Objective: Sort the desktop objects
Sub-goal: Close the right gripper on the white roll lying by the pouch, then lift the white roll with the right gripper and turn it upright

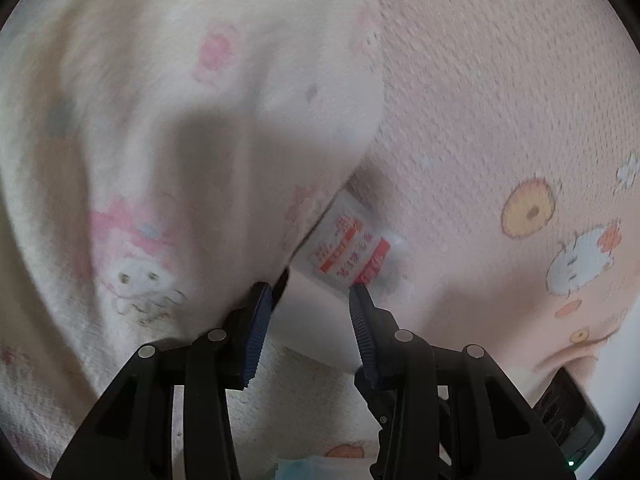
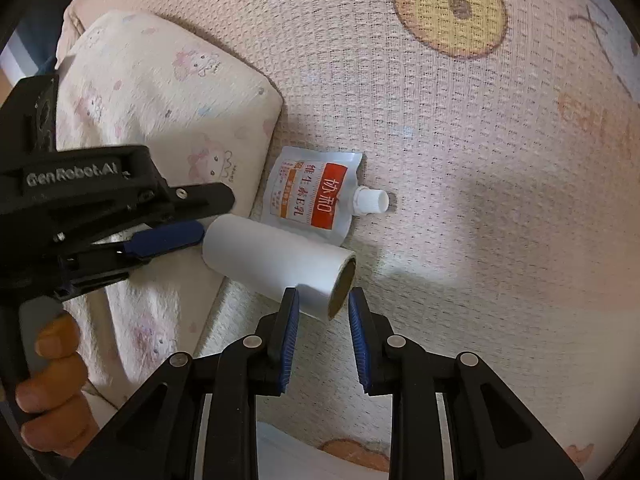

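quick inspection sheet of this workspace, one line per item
surface: pink printed cloth, cartoon pattern
job's things: white roll lying on its side, partly over the spout pouch; pouch flat, cap on
clutter: cream pillow beside both
grippers: left tool open, roll's end between its fingers; right tool open at the roll's cardboard-core end, contact unclear
cables: nothing seen
surroundings: dark device at the cloth's edge

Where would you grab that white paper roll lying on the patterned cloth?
Take the paper roll across its round body near the open cardboard end, coming down from above. It lies on its side, so the tool's two fingers can straddle its curved sides. The right tool already sits open at that end.
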### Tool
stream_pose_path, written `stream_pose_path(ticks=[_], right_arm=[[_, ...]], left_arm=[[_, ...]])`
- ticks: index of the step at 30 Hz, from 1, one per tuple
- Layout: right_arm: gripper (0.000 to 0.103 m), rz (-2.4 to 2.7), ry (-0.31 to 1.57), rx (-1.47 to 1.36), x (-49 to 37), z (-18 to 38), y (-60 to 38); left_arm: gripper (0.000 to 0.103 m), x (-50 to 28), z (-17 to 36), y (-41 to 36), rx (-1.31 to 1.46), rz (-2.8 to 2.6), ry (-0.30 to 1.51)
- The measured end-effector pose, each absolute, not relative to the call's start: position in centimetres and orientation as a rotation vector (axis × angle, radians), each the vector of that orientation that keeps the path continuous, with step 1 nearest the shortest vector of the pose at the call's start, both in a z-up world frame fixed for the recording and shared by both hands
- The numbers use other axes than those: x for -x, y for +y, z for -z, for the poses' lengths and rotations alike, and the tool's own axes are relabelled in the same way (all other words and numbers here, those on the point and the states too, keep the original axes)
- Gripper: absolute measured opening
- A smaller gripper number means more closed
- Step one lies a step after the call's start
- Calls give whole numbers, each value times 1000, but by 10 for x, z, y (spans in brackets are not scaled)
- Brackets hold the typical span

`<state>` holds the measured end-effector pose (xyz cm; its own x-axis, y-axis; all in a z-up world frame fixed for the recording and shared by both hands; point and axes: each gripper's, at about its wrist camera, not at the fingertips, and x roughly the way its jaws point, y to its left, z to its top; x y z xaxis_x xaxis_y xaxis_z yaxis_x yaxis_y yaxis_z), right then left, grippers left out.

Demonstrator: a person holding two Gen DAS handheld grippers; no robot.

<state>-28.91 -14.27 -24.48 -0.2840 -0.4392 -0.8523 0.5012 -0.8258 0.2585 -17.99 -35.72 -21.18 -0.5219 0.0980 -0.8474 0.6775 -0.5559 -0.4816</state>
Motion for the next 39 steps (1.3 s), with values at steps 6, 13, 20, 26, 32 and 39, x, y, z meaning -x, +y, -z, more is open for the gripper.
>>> stream_pose_path(ticks=[6, 13, 20, 26, 32, 39], right_arm=[[23, 2132, 65, -1404, 289, 248, -139], [23, 2187, 57, -1432, 282, 238, -112], [23, 2257, -9, -1458, 270, 218, -76], [23, 2305, -24, -1455, 250, 208, -56], [23, 2325, -3, -1457, 218, 201, -42], [23, 2337, 2, -1466, 179, 187, -25]], left_arm=[[43, 182, 207, -342, -1311, 2192, 1156], [43, 195, 209, -317, -1422, 2337, 1181], [43, 192, 181, -268, -1438, 2631, 941], [43, 174, 176, -256, -1471, 2703, 931], [43, 160, 171, -243, -1488, 2763, 908], [43, 150, 173, -232, -1540, 2768, 934]])
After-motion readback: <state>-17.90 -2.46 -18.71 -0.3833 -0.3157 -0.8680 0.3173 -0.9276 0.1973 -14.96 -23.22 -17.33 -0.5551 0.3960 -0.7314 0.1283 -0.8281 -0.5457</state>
